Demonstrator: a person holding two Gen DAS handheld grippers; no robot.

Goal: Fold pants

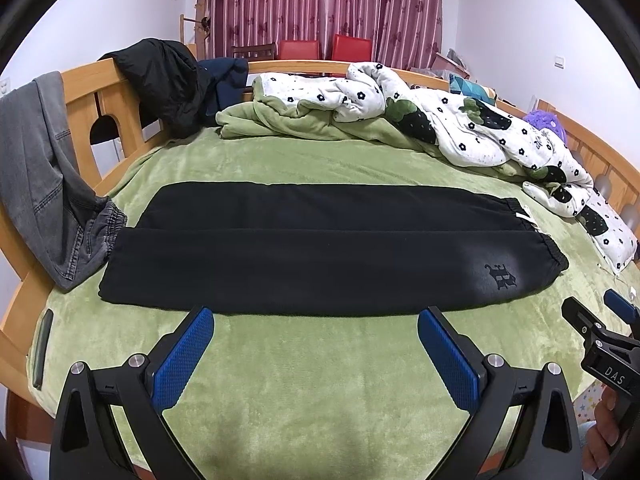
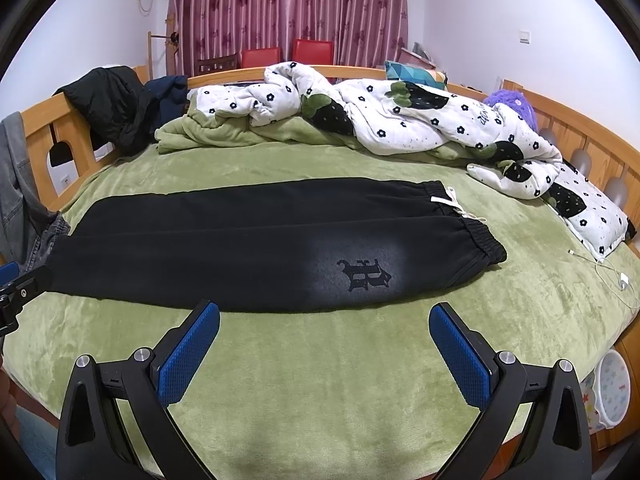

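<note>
We saw a green blanket (image 1: 320, 380) covering a wooden bed frame (image 1: 116, 96). A flowered white quilt (image 2: 400, 120) lay bunched along the far side; grey jeans (image 1: 36, 184) and a black jacket (image 1: 164, 80) hung over the rail. Maroon curtains (image 2: 288, 8) hung behind.

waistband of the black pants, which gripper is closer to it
Right. The right gripper hovers over the blanket near the logo, close to the waistband. The left gripper sits further toward the leg cuffs, near the middle of the pants.
</note>
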